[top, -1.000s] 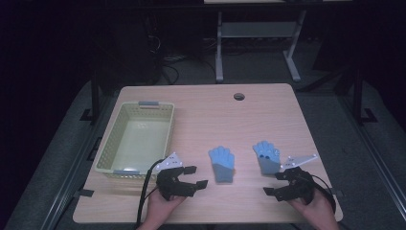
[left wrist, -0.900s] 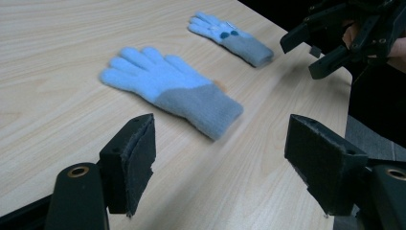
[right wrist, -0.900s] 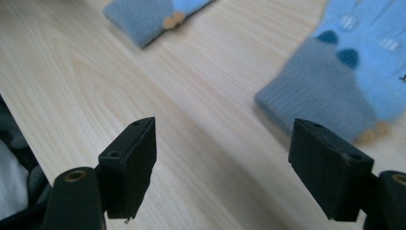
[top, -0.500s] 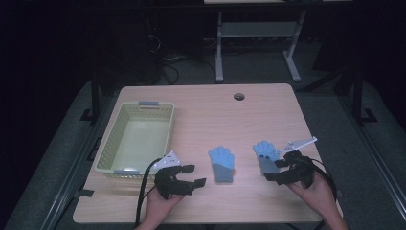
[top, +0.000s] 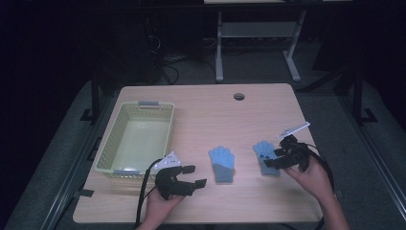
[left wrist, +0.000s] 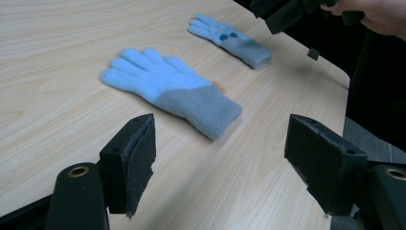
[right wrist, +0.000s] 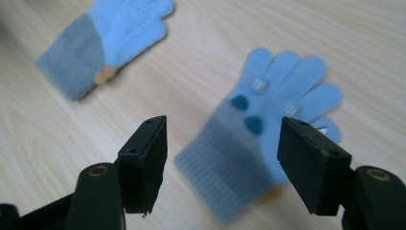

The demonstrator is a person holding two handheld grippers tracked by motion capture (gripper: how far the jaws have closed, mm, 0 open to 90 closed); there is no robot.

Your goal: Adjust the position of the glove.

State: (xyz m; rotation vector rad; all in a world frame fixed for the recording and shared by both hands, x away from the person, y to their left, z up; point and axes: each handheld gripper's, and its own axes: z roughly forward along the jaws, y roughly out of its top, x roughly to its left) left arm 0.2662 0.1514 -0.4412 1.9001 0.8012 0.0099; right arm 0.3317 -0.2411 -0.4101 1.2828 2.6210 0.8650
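Dotted glove (top: 265, 157) flat on table (top: 206, 110), right of plain glove (top: 222, 164), near front edge. Right gripper (top: 276, 156) poised over its cuff, jaws apart though just been narrowing, glove below them, not pinched. Left gripper (top: 191, 176) low beside basket (top: 136, 139), jaws wide, holding nothing.

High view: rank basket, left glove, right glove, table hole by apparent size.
1. Basket, clearly largest.
2. Left glove and right glove: near alike; the right gripper covers part of the right one, so no ranking.
3. Table hole, smallest.
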